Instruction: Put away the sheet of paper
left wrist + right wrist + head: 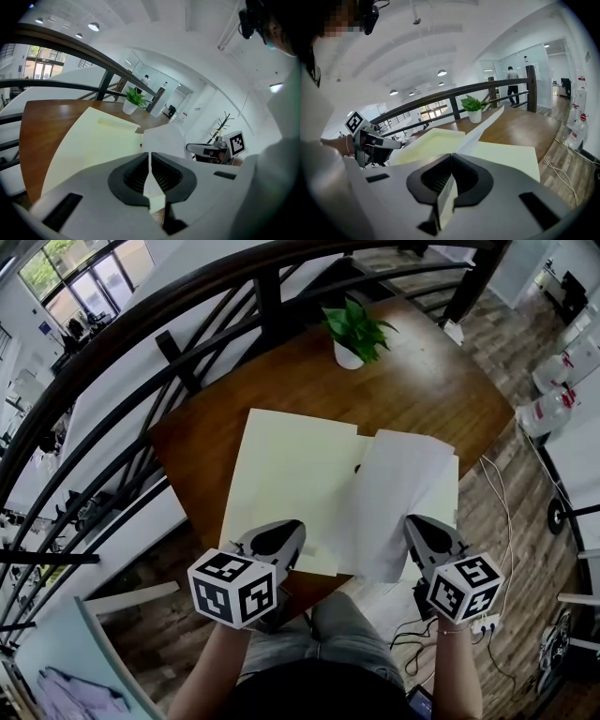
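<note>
Near worktop point(441, 390) edge: left gripper point(292, 532) and right gripper point(417, 527) jaws clamped on paper sheet point(398, 488), probably keeping it flat over open folder point(281, 470).

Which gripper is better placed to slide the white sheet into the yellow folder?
Right. The right gripper is shut on the white sheet, which lies over the folder; the left gripper seems clamped on the folder's near edge.
</note>
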The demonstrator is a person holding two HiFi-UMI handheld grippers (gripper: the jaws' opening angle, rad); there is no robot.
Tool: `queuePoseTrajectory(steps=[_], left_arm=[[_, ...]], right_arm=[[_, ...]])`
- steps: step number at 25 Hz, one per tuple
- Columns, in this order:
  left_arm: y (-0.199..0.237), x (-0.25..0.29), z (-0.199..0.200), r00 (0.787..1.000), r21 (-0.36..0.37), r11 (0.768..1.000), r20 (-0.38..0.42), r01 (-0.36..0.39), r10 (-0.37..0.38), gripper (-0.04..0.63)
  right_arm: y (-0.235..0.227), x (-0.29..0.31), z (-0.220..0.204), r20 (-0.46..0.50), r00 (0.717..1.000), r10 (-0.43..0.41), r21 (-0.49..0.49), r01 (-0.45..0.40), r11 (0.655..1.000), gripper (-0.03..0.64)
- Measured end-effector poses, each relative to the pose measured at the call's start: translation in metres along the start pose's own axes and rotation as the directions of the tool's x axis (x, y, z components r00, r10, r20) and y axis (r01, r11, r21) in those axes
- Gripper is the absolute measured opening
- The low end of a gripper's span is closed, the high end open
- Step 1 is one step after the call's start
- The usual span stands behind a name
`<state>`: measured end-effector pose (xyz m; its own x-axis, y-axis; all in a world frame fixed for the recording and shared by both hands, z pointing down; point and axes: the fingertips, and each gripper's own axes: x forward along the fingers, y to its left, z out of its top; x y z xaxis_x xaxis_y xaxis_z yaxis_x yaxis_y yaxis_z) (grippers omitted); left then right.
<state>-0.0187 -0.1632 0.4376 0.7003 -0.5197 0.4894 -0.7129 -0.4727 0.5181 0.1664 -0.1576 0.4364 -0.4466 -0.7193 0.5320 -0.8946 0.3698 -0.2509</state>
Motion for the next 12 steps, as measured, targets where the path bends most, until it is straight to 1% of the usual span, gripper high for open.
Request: queuePoseTrajectory(steps=[4, 12], left_arm=[[0.001, 0.003, -0.003, 1.0, 0.004, 1.0, -0.011, 0.0, 0.0, 0.031], [0.002, 0.004, -0.009, 1.0, -0.005, 1.0, -0.024, -0.003, 0.003, 0.031]], right_arm=[[-0.006, 0.003, -0.008, -0.025, 1.0, 0.002, -0.004, -0.002, 1.0, 0.028], [-0.007, 0.009, -0.022, -0.085, 0.996, 0.04, -0.013, -0.041, 0.999, 0.028]])
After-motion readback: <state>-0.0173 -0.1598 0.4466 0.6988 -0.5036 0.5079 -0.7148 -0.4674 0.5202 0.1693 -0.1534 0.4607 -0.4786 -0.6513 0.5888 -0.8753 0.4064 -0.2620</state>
